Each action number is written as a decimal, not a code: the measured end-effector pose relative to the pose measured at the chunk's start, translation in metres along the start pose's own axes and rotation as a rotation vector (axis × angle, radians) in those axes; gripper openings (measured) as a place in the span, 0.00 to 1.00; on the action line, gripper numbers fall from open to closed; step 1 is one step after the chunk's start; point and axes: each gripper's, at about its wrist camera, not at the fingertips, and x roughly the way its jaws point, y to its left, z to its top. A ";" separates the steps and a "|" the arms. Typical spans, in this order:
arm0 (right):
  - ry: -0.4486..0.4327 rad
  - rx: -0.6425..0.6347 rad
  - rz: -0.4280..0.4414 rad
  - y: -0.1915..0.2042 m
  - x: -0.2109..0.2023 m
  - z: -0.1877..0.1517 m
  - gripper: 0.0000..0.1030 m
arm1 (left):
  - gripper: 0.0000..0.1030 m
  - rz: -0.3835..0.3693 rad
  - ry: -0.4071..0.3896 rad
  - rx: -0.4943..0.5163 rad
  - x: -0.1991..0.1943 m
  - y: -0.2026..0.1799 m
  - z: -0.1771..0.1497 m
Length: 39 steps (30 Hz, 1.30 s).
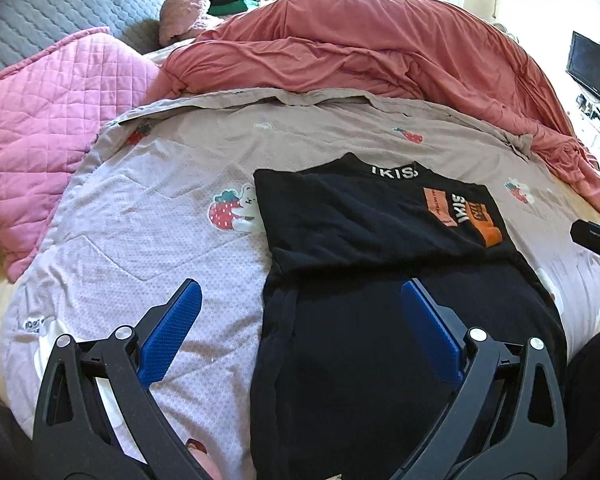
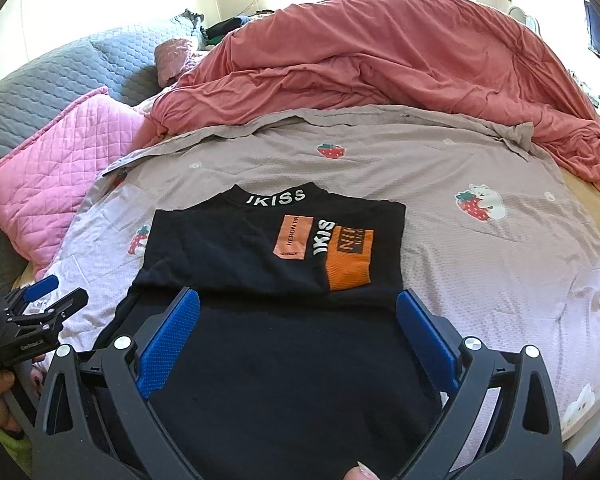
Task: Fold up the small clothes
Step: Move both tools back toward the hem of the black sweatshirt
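The black shirt (image 2: 268, 280) lay flat on the strawberry-print quilt (image 2: 480, 280), sides already folded in, collar pointing away toward the red duvet (image 2: 380, 60), long axis running from duvet to hem. Both the left gripper (image 1: 300, 304) and the right gripper (image 2: 298, 308) hung above the hem end, jaws apart, empty. A one-layer pinch might have dragged the folds open.
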 end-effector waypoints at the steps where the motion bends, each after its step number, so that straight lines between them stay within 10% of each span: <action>1: 0.000 -0.002 -0.002 -0.001 -0.001 -0.002 0.95 | 0.91 0.000 0.003 0.001 0.000 0.000 -0.001; 39: 0.177 0.049 -0.137 -0.049 -0.018 -0.070 0.95 | 0.91 0.045 0.256 -0.090 -0.003 0.034 -0.055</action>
